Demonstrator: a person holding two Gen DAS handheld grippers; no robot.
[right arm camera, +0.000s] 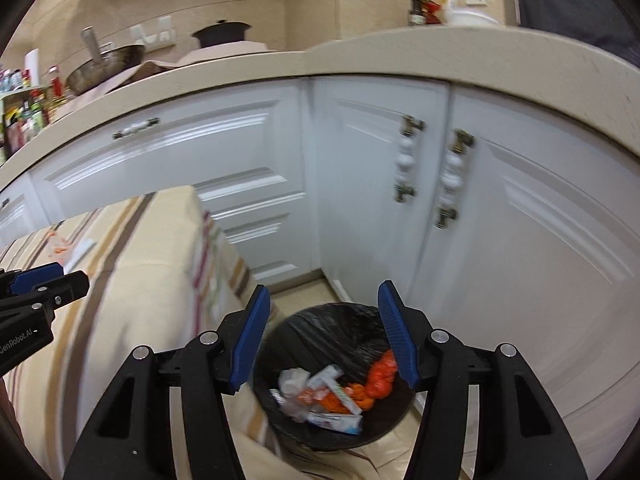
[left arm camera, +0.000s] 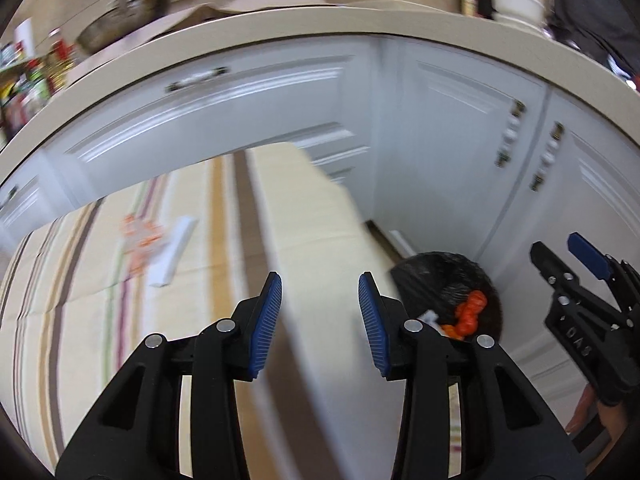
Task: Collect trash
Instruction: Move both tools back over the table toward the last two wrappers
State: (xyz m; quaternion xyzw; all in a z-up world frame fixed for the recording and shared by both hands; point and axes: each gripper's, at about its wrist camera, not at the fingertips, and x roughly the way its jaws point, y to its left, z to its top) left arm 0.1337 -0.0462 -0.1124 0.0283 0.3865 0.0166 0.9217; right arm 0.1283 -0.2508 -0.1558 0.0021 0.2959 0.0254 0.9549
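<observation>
Left gripper: you are holding your left gripper (left arm camera: pixel 320 320), black with ribbed blue pads, over the edge of the table; its fingers are standing spread with nothing between them.
Right gripper: your right gripper (right arm camera: pixel 324 334), of the same black and blue make, is hanging above the bin; its fingers are also standing spread, gripping nothing.
Bin: the round bin lined with a black plastic bag (right arm camera: pixel 320 332) is sitting on the floor between the table and the white cabinet doors (right arm camera: pixel 376 200), just beside the table's corner.
Trash in the bin: a crumpled orange plastic bag (right arm camera: pixel 380 376), clear wrapping (right arm camera: pixel 294 382) and small white packets with print (right arm camera: pixel 338 422) are lying inside on the liner.
Trash on the table: a white strip of paper or card (left arm camera: pixel 176 252) is lying beside an orange-and-white wrapper (left arm camera: pixel 140 244), too blurred for you to read, well apart from both grippers.
Table: the striped cream cloth (left arm camera: pixel 80 280) is covering the table and hanging over its edge.
Counter: a dark pot with a lid (right arm camera: pixel 222 32) and a metal pan (right arm camera: pixel 106 64) are standing on the beige countertop (right arm camera: pixel 440 52).
Hand: part of your right hand (left arm camera: pixel 592 412) is showing at the lower right of the left view, under the other gripper's body.
</observation>
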